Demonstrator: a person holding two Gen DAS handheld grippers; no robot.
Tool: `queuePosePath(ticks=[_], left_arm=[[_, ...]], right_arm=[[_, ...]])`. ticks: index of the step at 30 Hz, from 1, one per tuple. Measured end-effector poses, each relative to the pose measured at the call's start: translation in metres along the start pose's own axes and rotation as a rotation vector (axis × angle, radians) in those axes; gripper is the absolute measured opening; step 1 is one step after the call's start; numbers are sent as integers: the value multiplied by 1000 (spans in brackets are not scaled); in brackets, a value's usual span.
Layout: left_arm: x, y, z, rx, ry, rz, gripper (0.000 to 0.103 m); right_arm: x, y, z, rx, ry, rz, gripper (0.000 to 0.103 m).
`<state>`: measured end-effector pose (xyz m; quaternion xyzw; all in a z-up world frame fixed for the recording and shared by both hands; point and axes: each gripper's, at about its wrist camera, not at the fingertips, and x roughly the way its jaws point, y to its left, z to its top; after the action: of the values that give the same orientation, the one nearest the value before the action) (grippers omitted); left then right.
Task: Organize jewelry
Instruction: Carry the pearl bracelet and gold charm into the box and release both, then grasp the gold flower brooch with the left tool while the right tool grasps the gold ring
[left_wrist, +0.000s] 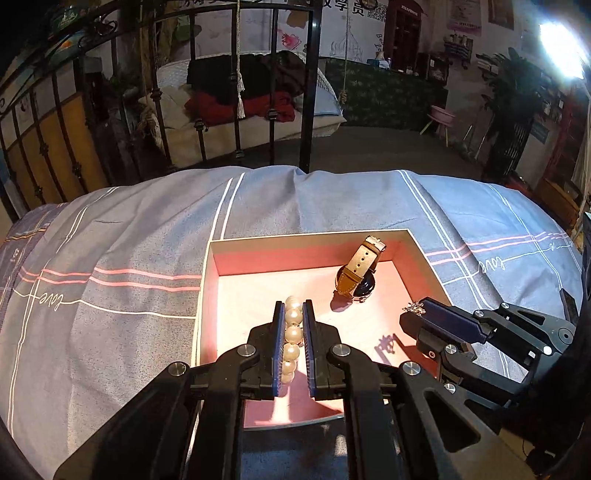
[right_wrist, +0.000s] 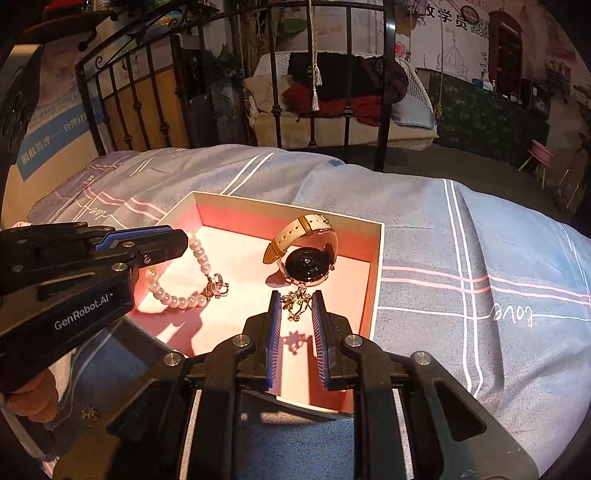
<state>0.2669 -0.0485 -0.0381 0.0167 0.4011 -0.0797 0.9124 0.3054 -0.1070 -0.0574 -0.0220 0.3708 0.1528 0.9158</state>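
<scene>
A shallow pink-lined box (left_wrist: 303, 254) (right_wrist: 288, 218) lies on the blue plaid bedspread. A watch with a tan strap (left_wrist: 356, 275) (right_wrist: 306, 254) stands in its far right part. My left gripper (left_wrist: 294, 306) is shut on a pearl bracelet (left_wrist: 291, 339) and holds it over the box; in the right wrist view the bracelet (right_wrist: 177, 295) hangs from the left gripper (right_wrist: 183, 236) down to the box floor. My right gripper (right_wrist: 295, 297) holds a small gold chain piece (right_wrist: 295, 301) between its fingertips above the box; the piece also shows in the left wrist view (left_wrist: 414, 307).
The bedspread (left_wrist: 129, 258) (right_wrist: 461, 240) surrounds the box. A black iron bed frame (left_wrist: 273, 92) (right_wrist: 347, 92) stands at the far edge. A small sparkly item (right_wrist: 89, 411) lies on the bed near the left hand.
</scene>
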Motion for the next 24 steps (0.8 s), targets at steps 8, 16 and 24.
queuePosePath(ticks=[8,16,24], left_arm=[[13,6,-2,-3,36,33,9],[0,11,0,-12,0,21,43],[-61,14,-13,13,-103,-14,78]], right_arm=[[13,3,0,-15,36,8,18],[4,0,-1,-5,14,-7,22],[-55,-1,-9,36,-119,-17,60]])
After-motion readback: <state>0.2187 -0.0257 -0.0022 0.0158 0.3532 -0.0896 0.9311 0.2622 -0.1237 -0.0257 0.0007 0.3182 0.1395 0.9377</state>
